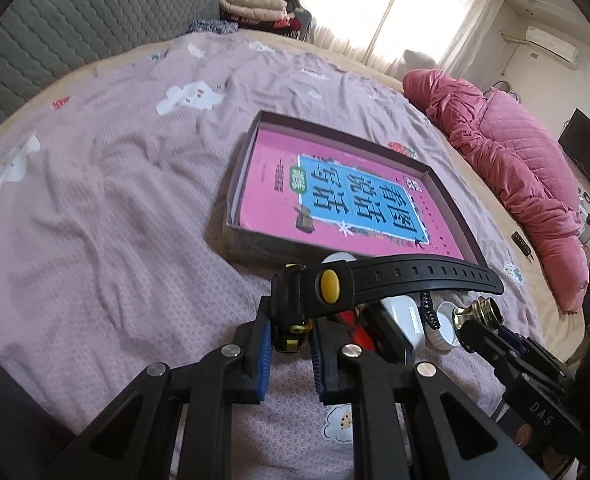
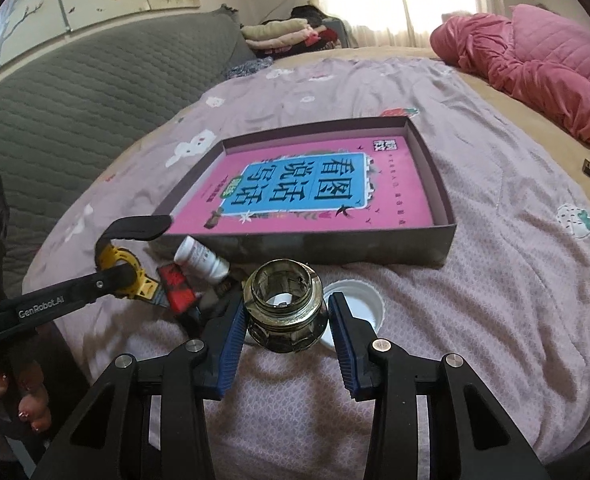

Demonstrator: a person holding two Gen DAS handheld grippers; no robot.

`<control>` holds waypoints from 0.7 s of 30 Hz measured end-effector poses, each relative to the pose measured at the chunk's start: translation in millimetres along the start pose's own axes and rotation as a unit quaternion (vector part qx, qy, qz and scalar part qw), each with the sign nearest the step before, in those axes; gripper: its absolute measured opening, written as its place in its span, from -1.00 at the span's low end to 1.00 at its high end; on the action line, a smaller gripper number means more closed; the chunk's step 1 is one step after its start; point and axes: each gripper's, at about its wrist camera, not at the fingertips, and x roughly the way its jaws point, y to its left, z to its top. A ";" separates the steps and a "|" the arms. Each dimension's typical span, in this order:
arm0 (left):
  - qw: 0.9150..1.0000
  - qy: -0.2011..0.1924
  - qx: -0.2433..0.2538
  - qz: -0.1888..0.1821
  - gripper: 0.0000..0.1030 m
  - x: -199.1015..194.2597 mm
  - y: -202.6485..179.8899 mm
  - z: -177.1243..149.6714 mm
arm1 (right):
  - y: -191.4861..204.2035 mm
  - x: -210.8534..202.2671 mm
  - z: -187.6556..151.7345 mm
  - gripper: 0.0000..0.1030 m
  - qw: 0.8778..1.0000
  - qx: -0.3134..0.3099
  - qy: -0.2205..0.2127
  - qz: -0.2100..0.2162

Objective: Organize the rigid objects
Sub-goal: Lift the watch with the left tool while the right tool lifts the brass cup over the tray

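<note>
a yellow-cased watch [image 1: 327, 286] was clamped in the left tongs [image 1: 293, 344] and a glass jar [image 2: 285, 306] bracketed by the parted right tongs [image 2: 287, 334], both lying before the box [image 2: 435, 236] on the bed, presumably for boxing.

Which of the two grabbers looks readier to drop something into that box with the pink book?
Left. The left hand-held gripper is already shut on the yellow-and-black wristwatch, lifted near the shallow dark cardboard box. The right hand-held gripper only straddles the brass-and-glass jar, with gaps visible.
</note>
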 end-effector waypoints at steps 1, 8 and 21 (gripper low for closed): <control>1.000 -0.004 0.002 0.001 -0.68 -2.1 -0.3 0.9 | -0.2 -1.0 0.9 -0.28 1.000 0.001 -0.001 0.000; 0.999 -0.038 0.012 0.012 -0.68 -15.7 0.4 6.9 | 0.3 -6.0 4.9 -0.28 1.000 -0.003 -0.013 0.001; 0.995 -0.096 -0.004 0.008 -0.68 -34.6 7.1 23.6 | -2.3 -16.2 12.8 -0.28 0.999 -0.006 -0.034 -0.004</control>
